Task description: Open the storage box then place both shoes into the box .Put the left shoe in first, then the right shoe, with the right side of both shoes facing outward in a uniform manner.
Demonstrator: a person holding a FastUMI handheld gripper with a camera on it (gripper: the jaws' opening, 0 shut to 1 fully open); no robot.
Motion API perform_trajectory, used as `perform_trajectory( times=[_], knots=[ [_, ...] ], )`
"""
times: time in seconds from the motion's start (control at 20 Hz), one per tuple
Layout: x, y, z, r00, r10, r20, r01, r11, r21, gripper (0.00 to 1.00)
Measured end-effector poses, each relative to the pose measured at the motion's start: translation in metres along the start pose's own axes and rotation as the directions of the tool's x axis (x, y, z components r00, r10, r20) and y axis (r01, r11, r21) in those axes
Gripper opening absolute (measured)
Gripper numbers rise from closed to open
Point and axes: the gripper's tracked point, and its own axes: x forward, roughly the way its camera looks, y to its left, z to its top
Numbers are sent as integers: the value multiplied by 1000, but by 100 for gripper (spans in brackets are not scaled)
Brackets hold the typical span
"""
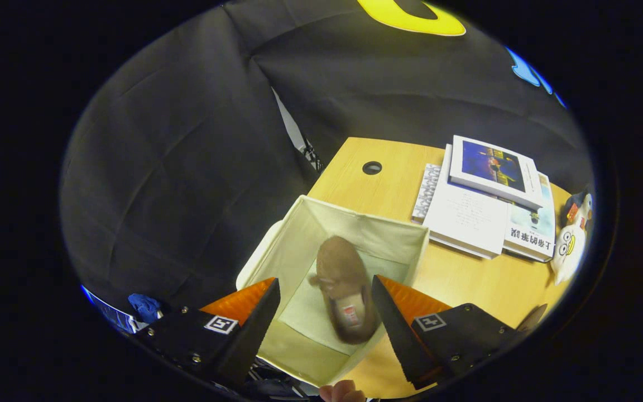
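Claw [326, 304] fingers stand spread wide and pinch nothing, tilted down over the open mouth of one storage box [299, 234]. That box is a soft, cream fabric cube with floppy walls, sitting at the near corner of the wooden surface [466, 279]. One brown shoe [344, 287] lies inside it on the pale bottom, between the two fingers and below them, touching neither; it looks fuzzy, like suede, rounded at the toe, with a small label patch on the insole. A second brown shape [532, 318] peeks from behind the right finger, too little of it showing to tell what it is. A fingertip [342, 392] shows just under the box's near rim. Beyond the box, three books [483, 206] are stacked flat, glossy covers up, on something patterned. One white plush toy [570, 245] with big eyes lies beside them. One round hole [372, 167] pierces the surface farther back.
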Motion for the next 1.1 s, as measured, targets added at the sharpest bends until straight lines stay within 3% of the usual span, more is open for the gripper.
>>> perform_trajectory(
  times=[0.55,1.1],
  knots=[
    [-105,-50,13,988,16,151,-20,1000,24,99],
    [-185,-129,-24,960,8,279,-30,997,75,99]
  ],
)
